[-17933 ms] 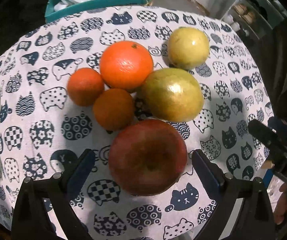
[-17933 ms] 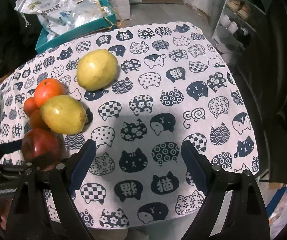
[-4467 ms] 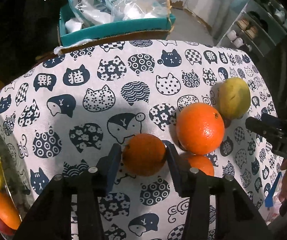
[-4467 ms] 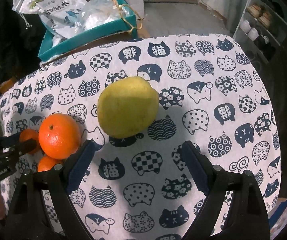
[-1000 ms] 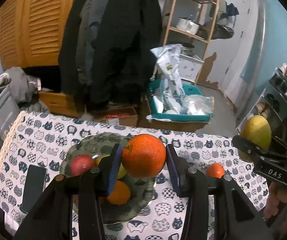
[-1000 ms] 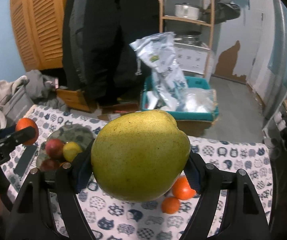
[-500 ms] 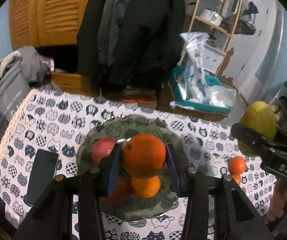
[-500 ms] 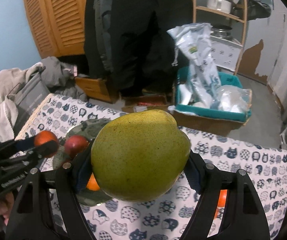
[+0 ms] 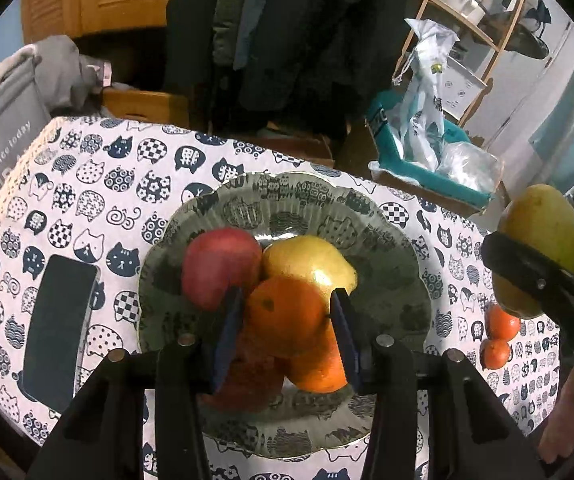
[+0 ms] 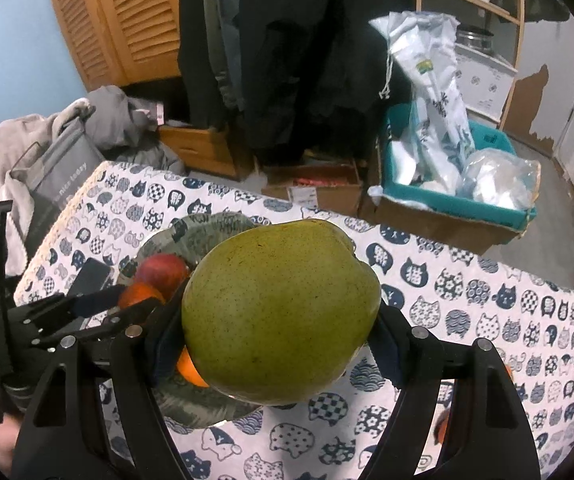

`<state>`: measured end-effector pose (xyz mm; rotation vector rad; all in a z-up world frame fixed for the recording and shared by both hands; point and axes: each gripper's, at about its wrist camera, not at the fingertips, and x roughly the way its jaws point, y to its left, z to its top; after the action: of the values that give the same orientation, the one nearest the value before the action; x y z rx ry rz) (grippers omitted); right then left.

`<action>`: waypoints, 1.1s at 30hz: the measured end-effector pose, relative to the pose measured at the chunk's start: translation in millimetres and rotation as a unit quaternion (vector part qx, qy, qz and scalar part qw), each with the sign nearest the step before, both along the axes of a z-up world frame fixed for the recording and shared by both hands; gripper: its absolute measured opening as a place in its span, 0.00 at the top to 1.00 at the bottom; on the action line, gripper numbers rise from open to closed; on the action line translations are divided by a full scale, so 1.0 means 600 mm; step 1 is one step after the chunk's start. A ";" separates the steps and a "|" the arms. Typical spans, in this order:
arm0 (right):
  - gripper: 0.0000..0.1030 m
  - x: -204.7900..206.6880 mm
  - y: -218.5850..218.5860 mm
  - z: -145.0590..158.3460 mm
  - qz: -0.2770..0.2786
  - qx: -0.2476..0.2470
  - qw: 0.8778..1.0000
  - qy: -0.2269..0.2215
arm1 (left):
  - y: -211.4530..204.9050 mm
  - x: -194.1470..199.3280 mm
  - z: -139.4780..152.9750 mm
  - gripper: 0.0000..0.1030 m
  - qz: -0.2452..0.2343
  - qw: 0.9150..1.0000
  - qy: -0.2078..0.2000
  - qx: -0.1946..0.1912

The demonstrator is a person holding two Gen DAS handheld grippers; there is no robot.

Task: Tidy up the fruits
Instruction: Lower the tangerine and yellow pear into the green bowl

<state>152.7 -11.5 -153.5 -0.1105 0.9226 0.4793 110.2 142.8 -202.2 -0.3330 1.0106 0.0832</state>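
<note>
4 oranges (image 9: 285, 314), 2 pears (image 10: 281, 312), 2 apples (image 9: 221, 266), 1 bowl (image 9: 401, 248), 1 phone (image 9: 59, 330)

Plate (image 10: 191, 412) mostly behind the pear (image 10: 281, 312)

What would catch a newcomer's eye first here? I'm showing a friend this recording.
The big green pear fills the right wrist view, clamped in the right gripper. In the left wrist view, the left gripper holds an orange over the glass bowl, where a red apple and a yellow pear already lie.
</note>
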 end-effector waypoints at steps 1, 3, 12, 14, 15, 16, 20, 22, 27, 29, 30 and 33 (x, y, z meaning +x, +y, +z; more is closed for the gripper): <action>0.24 0.003 0.001 -0.004 -0.001 0.002 1.000 0.004 | 0.001 0.001 0.000 0.52 -0.001 1.000 0.000 -0.002; 0.24 0.008 0.003 -0.011 -0.002 0.006 1.000 0.012 | 0.001 0.001 0.001 0.42 0.001 1.000 -0.001 -0.002; 0.24 0.021 0.017 -0.047 0.001 0.014 0.999 0.043 | 0.034 -0.028 0.018 0.37 0.029 1.000 -0.007 0.001; 0.24 0.021 0.023 -0.057 0.005 0.010 0.999 0.047 | 0.045 -0.035 0.020 0.36 0.039 0.999 -0.007 0.004; 0.24 0.021 0.028 -0.064 0.007 0.006 0.999 0.049 | 0.051 -0.039 0.022 0.36 0.043 0.999 -0.009 0.005; 0.24 0.020 0.031 -0.068 0.009 0.004 0.999 0.050 | 0.058 -0.043 0.023 0.35 0.049 0.999 -0.009 0.006; 0.24 0.016 0.043 -0.085 0.018 -0.010 0.998 0.053 | 0.076 -0.053 0.019 0.34 0.067 0.998 -0.004 0.012; 0.24 0.014 0.050 -0.094 0.021 -0.017 0.998 0.056 | 0.085 -0.059 0.017 0.34 0.075 0.997 -0.002 0.010; 0.24 0.012 0.062 -0.112 0.027 -0.030 0.997 0.063 | 0.097 -0.070 0.015 0.34 0.083 0.997 0.001 0.008; 0.24 0.013 0.065 -0.118 0.026 -0.033 0.997 0.066 | 0.100 -0.074 0.016 0.34 0.084 0.996 0.000 0.007; 0.24 0.014 0.065 -0.121 0.025 -0.034 0.997 0.069 | 0.102 -0.076 0.016 0.34 0.084 0.996 0.001 0.006; 0.24 0.017 0.068 -0.128 0.027 -0.034 0.996 0.078 | 0.105 -0.076 0.018 0.34 0.087 0.996 0.003 0.004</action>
<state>162.9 29.3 -230.3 -0.1623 1.0919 0.5127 64.6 205.5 -191.3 -0.4140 0.9850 0.2455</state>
